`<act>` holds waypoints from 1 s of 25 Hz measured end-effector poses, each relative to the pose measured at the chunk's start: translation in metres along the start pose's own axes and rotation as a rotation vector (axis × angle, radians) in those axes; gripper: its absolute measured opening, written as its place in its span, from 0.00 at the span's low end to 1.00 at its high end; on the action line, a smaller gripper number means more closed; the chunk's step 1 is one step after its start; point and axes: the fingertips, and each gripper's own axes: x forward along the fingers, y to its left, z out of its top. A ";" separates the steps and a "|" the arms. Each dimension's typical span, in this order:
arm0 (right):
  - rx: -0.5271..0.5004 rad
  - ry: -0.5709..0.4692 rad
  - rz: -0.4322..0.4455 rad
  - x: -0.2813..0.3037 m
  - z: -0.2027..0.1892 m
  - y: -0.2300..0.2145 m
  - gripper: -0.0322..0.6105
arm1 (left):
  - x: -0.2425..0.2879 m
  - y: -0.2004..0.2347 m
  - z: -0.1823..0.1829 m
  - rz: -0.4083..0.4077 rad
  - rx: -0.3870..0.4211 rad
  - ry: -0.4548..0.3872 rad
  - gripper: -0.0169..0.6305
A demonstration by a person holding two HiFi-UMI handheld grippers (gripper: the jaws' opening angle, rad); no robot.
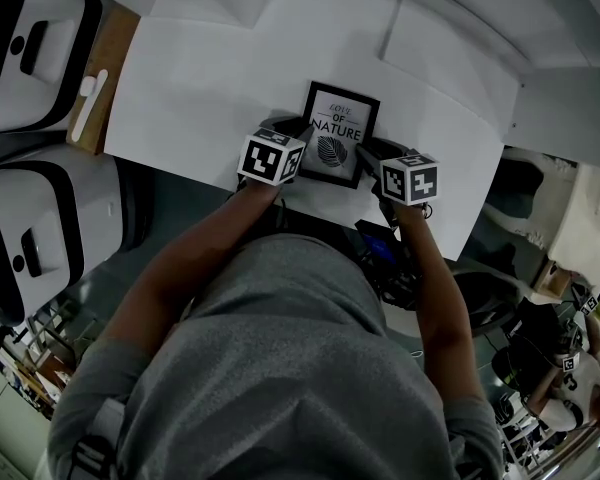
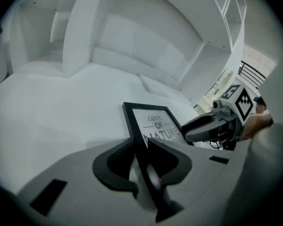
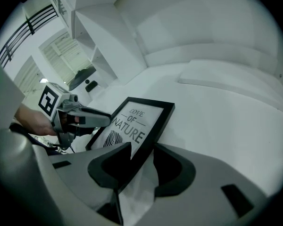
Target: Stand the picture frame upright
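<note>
The left gripper (image 2: 141,166) first: its two dark fingers (image 2: 114,163) were closed on the black left edge of the picture frame (image 2: 156,122), the thin rail wedged between them. It was the same on the right gripper (image 3: 140,167), where dark fingers (image 3: 109,166) pinched the frame's right edge close to its near corner. One gripper held each side.

The grip points were partly hidden. The frame's near end disappeared behind each gripper's gray body, and in the head view the marker cubes (image 1: 272,156) covered the near corners. No view settled whether the frame's underside touched the table (image 1: 195,88) or hung just above it. The frame lay face up, not upright, near the table's front edge, between the two grippers and just ahead of the person's gray shirt (image 1: 280,368).

The frame was a slim rectangle with a matte black border. Its white print read "LOVE OF NATURE" over a leaf-like drawing, though the top word was small and faint in the head view. The fingers looked like hard dark plastic, curved and set in smooth gray shells. The table was plain smooth white, with white shelving (image 2: 132,32) rising behind it. At the head view's left edge, two white machines (image 1: 40,38) with black trim were cut off by the border, too partial to name.
</note>
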 end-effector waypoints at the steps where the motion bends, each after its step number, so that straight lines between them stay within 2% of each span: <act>1: 0.003 -0.001 0.002 0.000 0.000 0.000 0.27 | 0.000 0.000 0.000 -0.006 -0.012 -0.002 0.17; 7: 0.031 -0.014 0.016 -0.001 0.001 0.001 0.27 | -0.003 0.003 0.001 -0.042 -0.093 -0.029 0.15; 16: 0.147 -0.054 0.084 -0.004 0.002 0.004 0.27 | -0.011 0.004 0.004 -0.107 -0.194 -0.085 0.14; 18: 0.148 -0.052 0.087 -0.004 0.002 0.005 0.28 | -0.011 0.004 0.001 -0.092 -0.179 -0.065 0.14; 22: 0.133 -0.046 0.082 -0.003 0.001 0.006 0.28 | -0.009 0.002 -0.007 -0.034 -0.056 0.000 0.15; 25: 0.125 -0.046 0.080 -0.003 0.000 0.006 0.28 | -0.008 0.001 -0.009 -0.018 -0.014 0.013 0.16</act>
